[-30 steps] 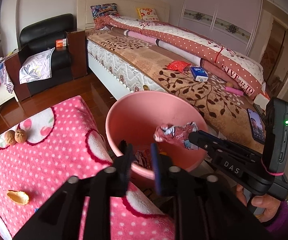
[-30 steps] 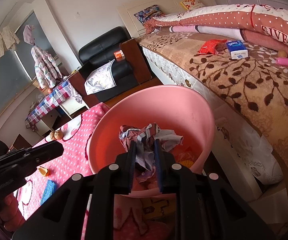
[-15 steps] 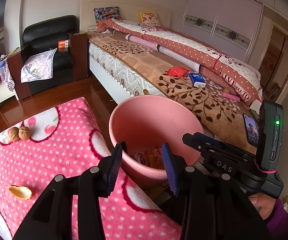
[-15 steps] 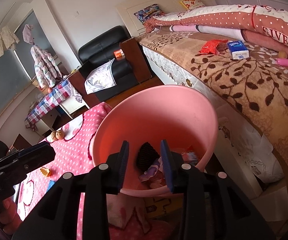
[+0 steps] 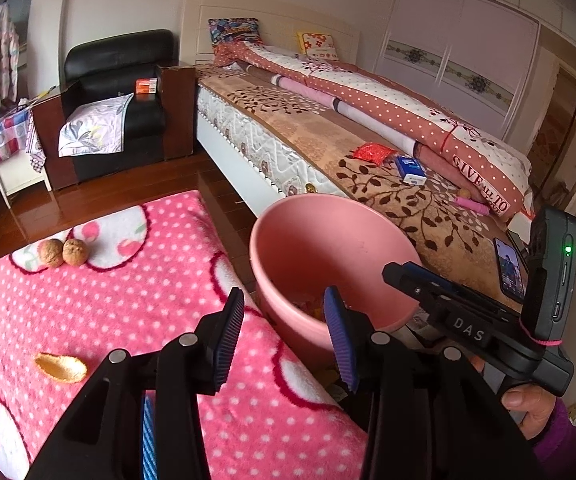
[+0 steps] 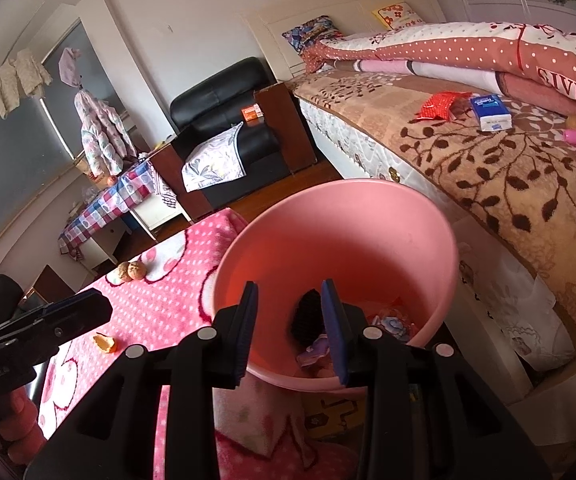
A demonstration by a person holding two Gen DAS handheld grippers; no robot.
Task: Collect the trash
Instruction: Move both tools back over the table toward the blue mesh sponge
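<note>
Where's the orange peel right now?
In the left wrist view, the orange peel lies low on the left of the pink polka-dot blanket, nearer the camera than the two walnuts, left of the pink bin.

Soft, even daylight fills both views, apparently from the window (image 6: 4, 152) far left of the right tongs, which reads dark grey. Shadows are faint. The wooden floor (image 5: 100, 200) beyond the left tongs carries a dull sheen. Focus is sharp. Fisheye bending curves straight lines outward, and black vignetting fills the corners.
</note>
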